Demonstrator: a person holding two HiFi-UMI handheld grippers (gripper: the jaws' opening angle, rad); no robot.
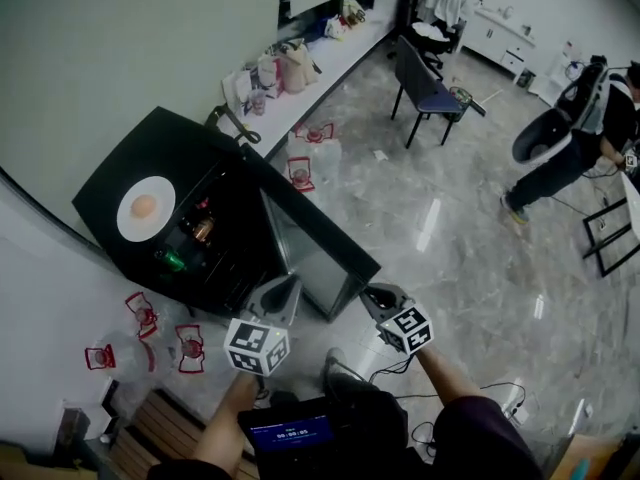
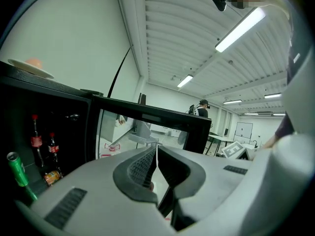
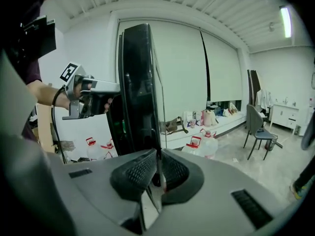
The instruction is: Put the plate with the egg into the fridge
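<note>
The floor (image 1: pixel 450 228) is glossy grey marble tile in a white-walled room, with a long counter (image 1: pixel 330 53) under the window. One small black fridge (image 1: pixel 110 183) stands by the wall, and its single door (image 1: pixel 320 238) is swung wide open. One white plate (image 1: pixel 128 223) lies flat and face up on top of the fridge. It is round, so it has no long axis, and it carries one egg (image 1: pixel 144 206). I count five red-capped water jugs (image 1: pixel 188 348), one blue chair (image 1: pixel 425 83) and one person (image 1: pixel 570 138) across the room. The left gripper (image 1: pixel 290 286) and right gripper (image 1: pixel 376 294) are both clenched and empty, near the door's edge.
</note>
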